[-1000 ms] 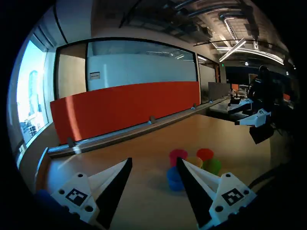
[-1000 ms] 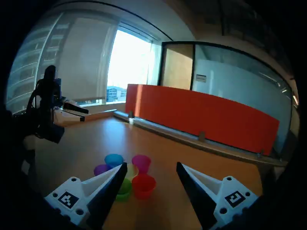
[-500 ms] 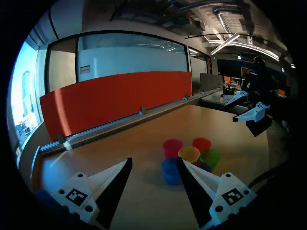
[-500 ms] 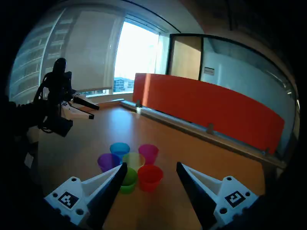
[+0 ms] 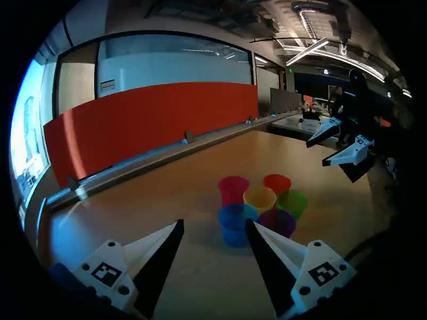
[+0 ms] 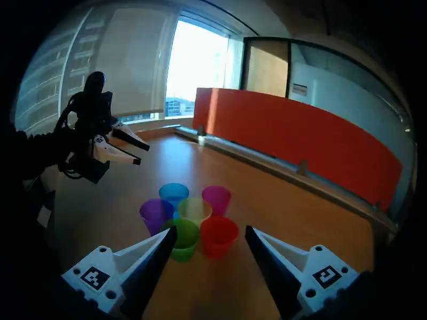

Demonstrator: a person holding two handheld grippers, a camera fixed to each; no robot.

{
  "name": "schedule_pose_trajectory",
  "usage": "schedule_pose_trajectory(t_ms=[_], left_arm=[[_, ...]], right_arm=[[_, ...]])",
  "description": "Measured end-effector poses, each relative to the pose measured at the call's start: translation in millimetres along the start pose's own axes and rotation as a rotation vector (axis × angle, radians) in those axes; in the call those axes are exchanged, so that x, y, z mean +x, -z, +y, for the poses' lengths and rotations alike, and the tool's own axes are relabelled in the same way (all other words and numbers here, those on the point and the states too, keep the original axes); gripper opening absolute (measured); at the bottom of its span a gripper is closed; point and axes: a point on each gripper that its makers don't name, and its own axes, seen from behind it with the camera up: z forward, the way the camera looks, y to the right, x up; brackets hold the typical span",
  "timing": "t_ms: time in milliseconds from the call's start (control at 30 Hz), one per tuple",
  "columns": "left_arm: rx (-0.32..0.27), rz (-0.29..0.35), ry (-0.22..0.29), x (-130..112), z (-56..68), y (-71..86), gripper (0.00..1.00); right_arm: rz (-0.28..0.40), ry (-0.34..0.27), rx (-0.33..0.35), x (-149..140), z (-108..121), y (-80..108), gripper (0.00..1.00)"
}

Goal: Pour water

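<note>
Several small coloured plastic cups stand in a tight cluster on a wooden table. In the left gripper view the blue cup is nearest, with the purple cup, yellow cup, pink cup, red cup and green cup behind it. My left gripper is open and empty, just short of the blue cup. In the right gripper view my right gripper is open and empty above the green cup and red cup. Whether the cups hold water cannot be told.
An orange partition and a metal rail run along the table's far edge. A bright window lies beyond. The other gripper, held by a person's hand, hovers off to the side in each view: right gripper, left gripper.
Both views have dipped towards the table. The cups now sit higher, larger and fully visible between the fingers. Both grippers stay open.
</note>
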Motion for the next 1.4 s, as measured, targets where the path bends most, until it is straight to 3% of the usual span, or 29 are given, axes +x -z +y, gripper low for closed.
schedule_pose_trajectory(t_ms=[667,1400], left_arm=[[-0.071,-0.098,-0.056,-32.9,10.3,-30.0,0.85],[-0.098,-0.152,-0.105,-33.5,6.1,-33.0,0.85]], right_arm=[[-0.082,0.022,0.061,-38.6,-20.4,-24.2,0.99],[-0.134,0.02,0.115,-63.9,-37.6,-47.9,0.99]])
